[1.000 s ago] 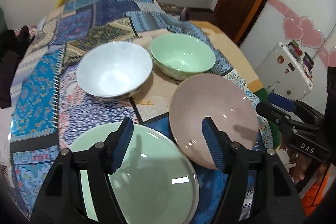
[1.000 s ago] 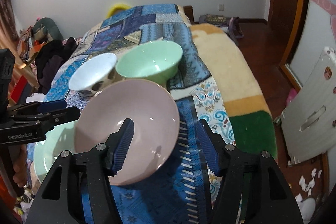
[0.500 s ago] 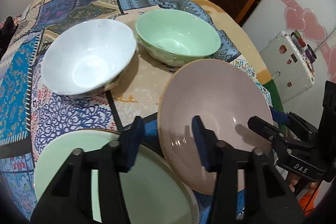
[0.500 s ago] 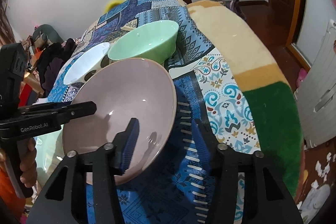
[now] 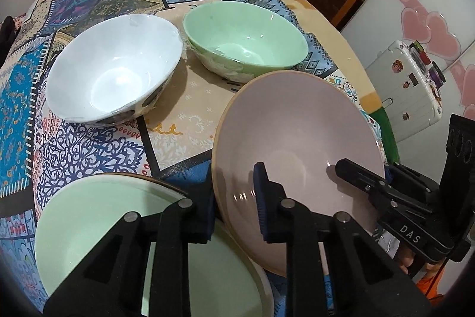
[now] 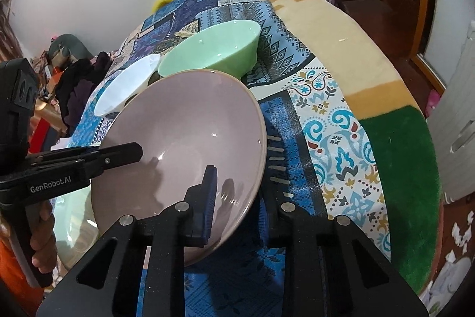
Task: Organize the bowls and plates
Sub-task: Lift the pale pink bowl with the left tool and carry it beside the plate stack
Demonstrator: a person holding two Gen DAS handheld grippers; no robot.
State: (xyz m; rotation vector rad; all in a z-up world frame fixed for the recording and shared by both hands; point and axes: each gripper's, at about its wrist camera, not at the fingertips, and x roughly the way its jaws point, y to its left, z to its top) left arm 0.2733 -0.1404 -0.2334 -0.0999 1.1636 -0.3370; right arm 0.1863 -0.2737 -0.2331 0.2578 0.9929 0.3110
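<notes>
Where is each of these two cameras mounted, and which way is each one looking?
Left wrist: on the left gripper, looking down its fingers at the pink plate, whose rim they clamp, above the green plate; the right gripper enters at right.
Right wrist: on the right gripper, clamping the pink plate; the left gripper and a hand show at left.
Shared: the pink plate, white bowl, green bowl.

Pink plate (image 5: 297, 132), green bowl (image 5: 246, 40), blue patchwork cloth (image 5: 89, 147)
</notes>
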